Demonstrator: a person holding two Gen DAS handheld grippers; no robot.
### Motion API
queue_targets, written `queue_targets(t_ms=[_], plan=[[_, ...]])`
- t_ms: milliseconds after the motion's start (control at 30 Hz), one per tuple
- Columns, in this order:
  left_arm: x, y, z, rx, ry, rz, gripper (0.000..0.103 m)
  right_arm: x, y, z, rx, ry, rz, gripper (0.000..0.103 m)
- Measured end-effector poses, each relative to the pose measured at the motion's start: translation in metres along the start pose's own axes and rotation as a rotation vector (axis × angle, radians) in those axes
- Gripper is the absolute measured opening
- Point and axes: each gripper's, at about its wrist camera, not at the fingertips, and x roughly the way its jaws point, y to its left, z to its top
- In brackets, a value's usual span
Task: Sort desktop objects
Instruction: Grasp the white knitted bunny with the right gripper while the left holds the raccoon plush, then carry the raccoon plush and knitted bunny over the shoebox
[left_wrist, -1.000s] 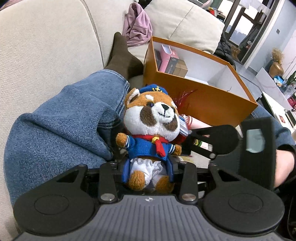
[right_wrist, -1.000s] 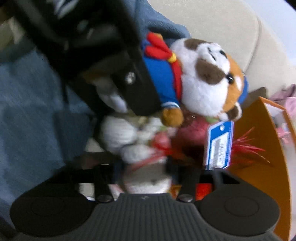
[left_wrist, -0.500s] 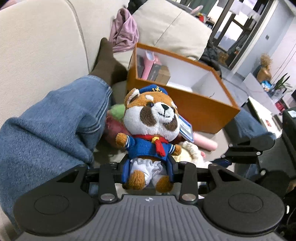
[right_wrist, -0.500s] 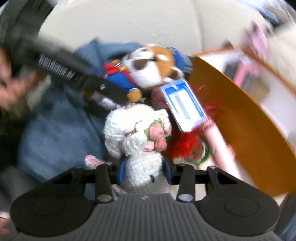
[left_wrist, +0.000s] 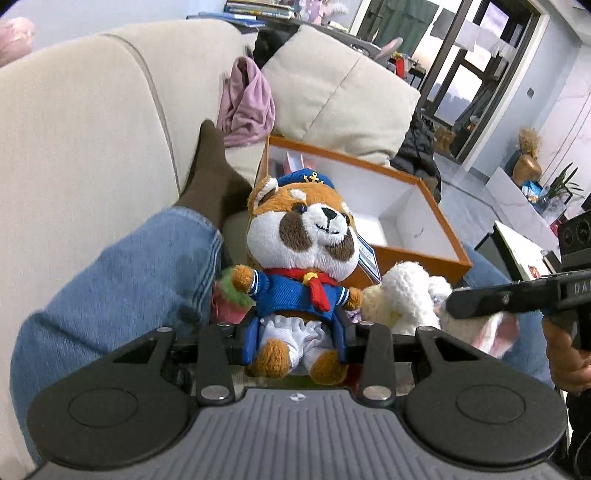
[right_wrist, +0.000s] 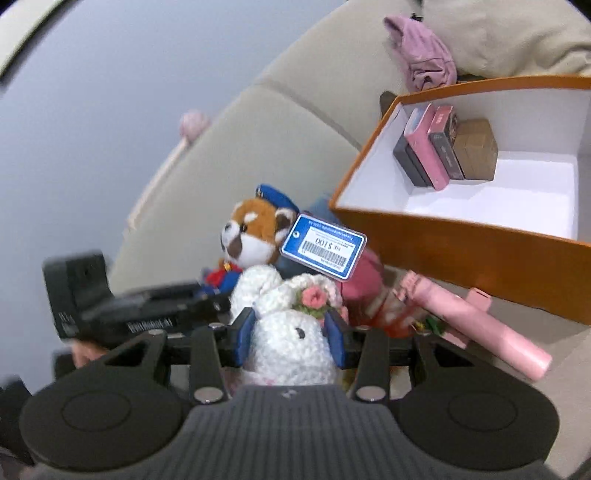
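- Over the seat of a beige sofa (left_wrist: 92, 122), the left gripper (left_wrist: 295, 341) points forward and downward, its blue pads pressed on the lower body of a sailor-suited red panda plush (left_wrist: 303, 251) — the toy sits upright between them, clear of the cushion.
- To its right, the right gripper (right_wrist: 291, 341) is closed on a white crocheted bunny (right_wrist: 291, 347) with a pink flower at its ear; the pads squeeze its sides, just beside the panda.
- A blue price tag (right_wrist: 323, 245) hangs from the panda, between the two toys.
- An orange box (right_wrist: 461, 236) with a white inside lies on the seat beyond — some small boxes (right_wrist: 443, 147) stand in its far corner.
- A pink tube (right_wrist: 480, 328) lies on the cushion in front of the box.
- A person's leg in jeans (left_wrist: 122, 273) lies on the seat at left.
- A pink garment (left_wrist: 247, 103) is bunched against the backrest; windows (left_wrist: 461, 66) show far behind.
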Motion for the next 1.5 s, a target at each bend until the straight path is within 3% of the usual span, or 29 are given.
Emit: queue_targets(t_ms=[300, 533, 567, 600, 633, 767, 967, 1167, 1233, 1300, 1433, 1500], plan=[[0.009, -0.014, 0.024, 0.016, -0.012, -0.033, 0.044, -0.019, -0.002, 0.036, 0.087, -0.089, -0.043, 0.043], [0.017, -0.014, 0.052, 0.008, -0.036, -0.056, 0.044, -0.037, 0.004, 0.073, 0.066, -0.177, -0.134, 0.039], [0.019, -0.013, 0.058, 0.003, -0.039, -0.059, 0.044, -0.038, 0.004, 0.078, 0.061, -0.185, -0.150, 0.036], [0.021, -0.011, 0.065, -0.005, -0.041, -0.062, 0.044, -0.037, 0.004, 0.083, 0.058, -0.193, -0.170, 0.020], [0.023, -0.008, 0.072, -0.014, -0.043, -0.067, 0.044, -0.036, 0.002, 0.088, 0.056, -0.199, -0.182, 0.010], [0.043, -0.004, 0.097, -0.021, -0.017, -0.073, 0.044, -0.024, -0.011, 0.107, 0.064, -0.217, -0.221, 0.007], [0.072, -0.007, 0.099, 0.007, 0.050, -0.070, 0.044, 0.002, -0.031, 0.111, 0.054, -0.149, -0.270, 0.009], [0.066, -0.010, 0.077, 0.066, 0.076, -0.061, 0.044, 0.010, -0.024, 0.088, -0.017, -0.063, -0.234, 0.011], [0.060, -0.010, 0.065, 0.085, 0.086, -0.064, 0.044, 0.014, -0.016, 0.073, -0.069, -0.022, -0.230, 0.017], [0.054, -0.010, 0.053, 0.095, 0.097, -0.059, 0.044, 0.021, -0.007, 0.055, -0.130, 0.038, -0.253, 0.030], [0.046, -0.006, 0.027, 0.082, 0.129, -0.045, 0.044, 0.037, 0.005, 0.018, -0.203, 0.169, -0.323, 0.036], [0.042, -0.003, 0.016, 0.069, 0.141, -0.042, 0.044, 0.043, 0.005, 0.001, -0.182, 0.225, -0.309, 0.039]])
